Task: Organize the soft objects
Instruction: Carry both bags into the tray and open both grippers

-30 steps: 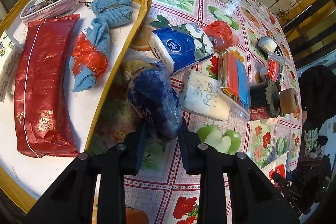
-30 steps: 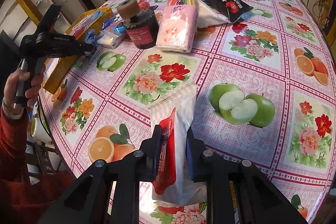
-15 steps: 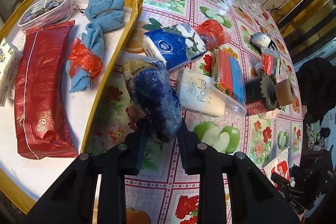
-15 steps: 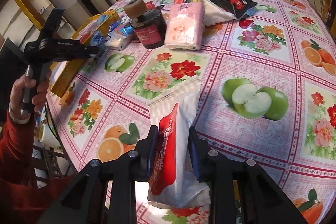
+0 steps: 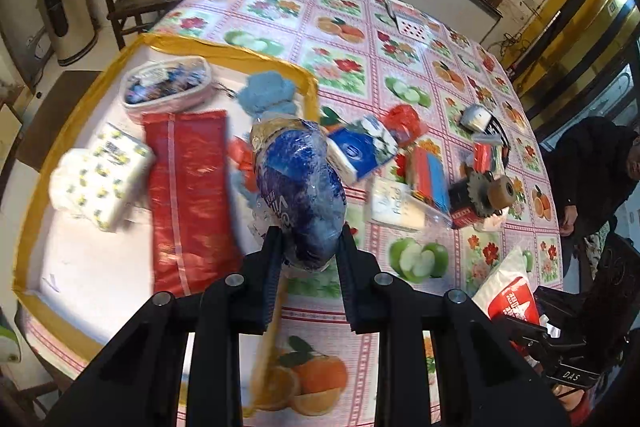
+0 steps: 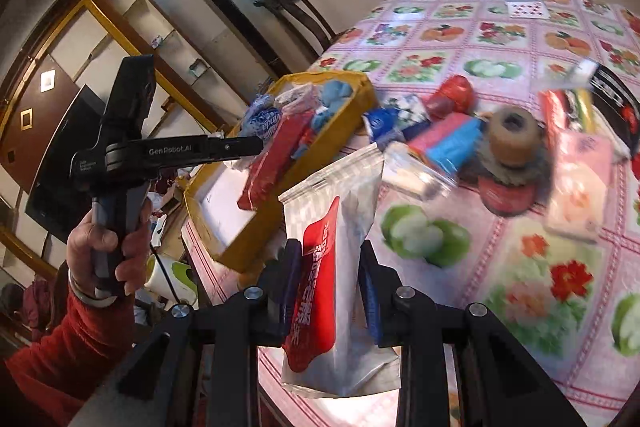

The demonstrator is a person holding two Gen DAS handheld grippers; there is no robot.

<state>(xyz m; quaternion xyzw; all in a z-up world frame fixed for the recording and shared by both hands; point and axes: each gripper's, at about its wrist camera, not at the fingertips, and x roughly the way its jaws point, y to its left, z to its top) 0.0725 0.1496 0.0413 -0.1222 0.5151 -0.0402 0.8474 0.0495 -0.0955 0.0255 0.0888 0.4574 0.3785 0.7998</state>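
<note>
Both grippers have lifted since the earlier frames: the left gripper (image 5: 308,255) now carries the blue plastic-wrapped pack (image 5: 298,183) well above the table and over the near edge of the yellow-rimmed tray (image 5: 36,163), where before it sat low beside the tray wall; the right gripper (image 6: 326,291) has raised its white-and-red pouch (image 6: 332,267) off the tablecloth (image 5: 344,67) too. Left jaws are pinched on only the pack's lower end, most of the bulk hanging forward of the fingers; the slick wrap could slide out or swing if the move is fast, and both views are already motion-blurred. Right jaws squeeze the pouch mid-body, top flap free and upright; the grip looks firmer. Below the pack, the tray already holds a long red packet (image 5: 188,195), a yellow-dotted tissue pack (image 5: 100,179), a zip pouch (image 5: 166,85) and a blue cloth (image 5: 268,95), so free floor is mainly the near-left white patch. Dropping blind risks landing on the red packet or clipping the rim. The grippers are close together in the right wrist view, so collision is possible if both go for the tray at once. Further out, the blue tissue pack (image 5: 360,151), the red bundle (image 5: 404,121) and the tape roll on the jar (image 5: 500,191) are crowded together, easy to knock on later reaches.
</note>
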